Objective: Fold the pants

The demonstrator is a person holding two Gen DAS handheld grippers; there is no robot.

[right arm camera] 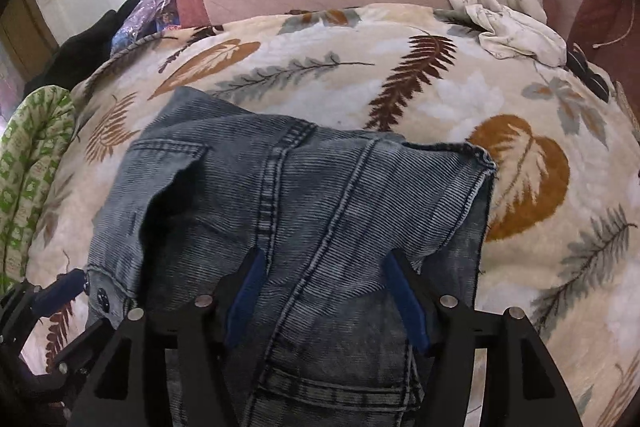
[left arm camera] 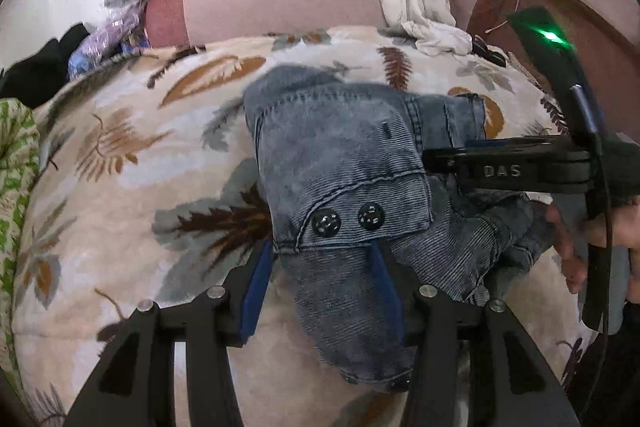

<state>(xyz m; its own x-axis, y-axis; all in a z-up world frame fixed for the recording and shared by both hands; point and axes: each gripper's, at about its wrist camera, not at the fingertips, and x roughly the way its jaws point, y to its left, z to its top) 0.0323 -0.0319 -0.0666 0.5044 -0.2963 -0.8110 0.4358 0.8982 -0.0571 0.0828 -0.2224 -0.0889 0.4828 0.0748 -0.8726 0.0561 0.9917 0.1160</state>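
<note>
Right now the left gripper [left arm camera: 320,291] has its fingers spread, straddling the pants [left arm camera: 344,163] at their buttoned edge; the right gripper [right arm camera: 324,291] stands equally spread over the seam. Both are at the near end; the denim bundle runs away from them across the leaf-print blanket [right arm camera: 440,83], so either could pinch.

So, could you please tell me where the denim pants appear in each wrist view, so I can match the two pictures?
Left wrist view: the denim pants fill the centre, running down between the left gripper fingers.
Right wrist view: the pants fill the lower centre, between the right gripper fingers.
Shared landmark: the leaf-print blanket under the pants.
</note>
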